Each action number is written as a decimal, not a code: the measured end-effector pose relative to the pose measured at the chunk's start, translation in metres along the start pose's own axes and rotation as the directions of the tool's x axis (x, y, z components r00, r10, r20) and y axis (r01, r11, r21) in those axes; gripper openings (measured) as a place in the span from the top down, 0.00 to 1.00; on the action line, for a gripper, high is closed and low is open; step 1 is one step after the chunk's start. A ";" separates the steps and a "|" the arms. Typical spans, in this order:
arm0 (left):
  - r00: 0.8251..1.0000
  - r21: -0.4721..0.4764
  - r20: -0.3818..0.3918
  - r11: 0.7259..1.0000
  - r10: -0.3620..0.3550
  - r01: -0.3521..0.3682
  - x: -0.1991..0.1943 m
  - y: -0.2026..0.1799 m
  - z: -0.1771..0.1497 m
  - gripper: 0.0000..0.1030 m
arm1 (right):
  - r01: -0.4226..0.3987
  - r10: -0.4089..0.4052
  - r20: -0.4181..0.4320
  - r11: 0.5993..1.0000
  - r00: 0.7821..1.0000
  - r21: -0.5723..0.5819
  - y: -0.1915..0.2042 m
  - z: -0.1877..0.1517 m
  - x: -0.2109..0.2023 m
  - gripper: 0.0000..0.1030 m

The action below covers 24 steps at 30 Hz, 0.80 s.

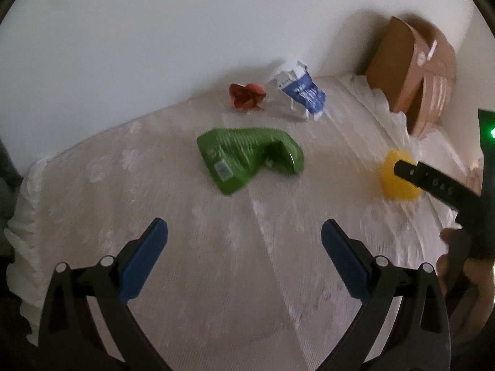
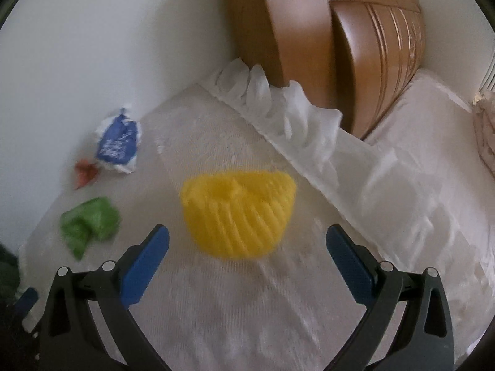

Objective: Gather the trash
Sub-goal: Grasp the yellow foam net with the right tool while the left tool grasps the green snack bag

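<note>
A crushed green pack lies mid-table on the white lace cloth, ahead of my open left gripper. Behind it sit a crumpled red wrapper and a blue-and-white pouch. A ribbed yellow cup lies on its side just ahead of my open right gripper, a little beyond the fingertips. In the left wrist view the yellow cup is partly hidden by the right gripper's black finger. The green pack, blue pouch and red wrapper lie to the left.
A brown wooden headboard-like piece stands at the back right against the white wall. The cloth's ruffled edge runs diagonally past it. A hand holds the right gripper at the right edge. The table's left edge drops off at the frill.
</note>
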<state>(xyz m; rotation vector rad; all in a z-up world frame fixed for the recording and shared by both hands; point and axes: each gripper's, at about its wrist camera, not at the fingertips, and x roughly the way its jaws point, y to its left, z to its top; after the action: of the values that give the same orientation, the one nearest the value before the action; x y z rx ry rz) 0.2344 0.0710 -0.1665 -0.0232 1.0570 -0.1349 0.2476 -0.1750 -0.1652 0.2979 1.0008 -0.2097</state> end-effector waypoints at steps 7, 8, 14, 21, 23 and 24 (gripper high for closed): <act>0.999 0.073 0.026 0.996 0.045 -0.047 0.022 -0.001 0.022 0.08 | -0.053 0.053 -0.002 0.994 0.999 -0.091 0.004 0.003 0.005 0.53; 0.998 0.111 0.039 0.992 0.056 -0.060 0.023 -0.002 0.025 0.08 | -0.065 0.065 -0.002 0.994 0.998 -0.093 0.002 0.004 0.003 0.58; 0.997 0.364 0.069 0.929 0.040 -0.063 0.037 -0.004 0.050 0.07 | -0.122 0.122 -0.002 0.990 0.993 -0.068 -0.010 0.004 -0.011 0.70; 0.998 0.619 0.063 0.784 0.005 -0.043 0.057 -0.027 0.063 0.12 | -0.161 0.162 0.005 0.985 0.987 -0.056 -0.018 -0.010 -0.037 0.70; 0.999 0.658 0.038 0.752 0.013 -0.034 0.066 -0.032 0.063 0.24 | -0.171 0.171 0.003 0.984 0.985 -0.050 -0.022 -0.017 -0.046 0.70; 1.000 0.672 0.017 0.740 0.021 -0.027 0.072 -0.034 0.064 0.31 | -0.170 0.171 0.003 0.984 0.985 -0.049 -0.023 -0.020 -0.050 0.70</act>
<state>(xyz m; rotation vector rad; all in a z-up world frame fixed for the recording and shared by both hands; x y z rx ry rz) 0.3211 0.0256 -0.1945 0.6538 0.9476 -0.4922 0.1990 -0.1879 -0.1362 0.3363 0.9663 -0.0310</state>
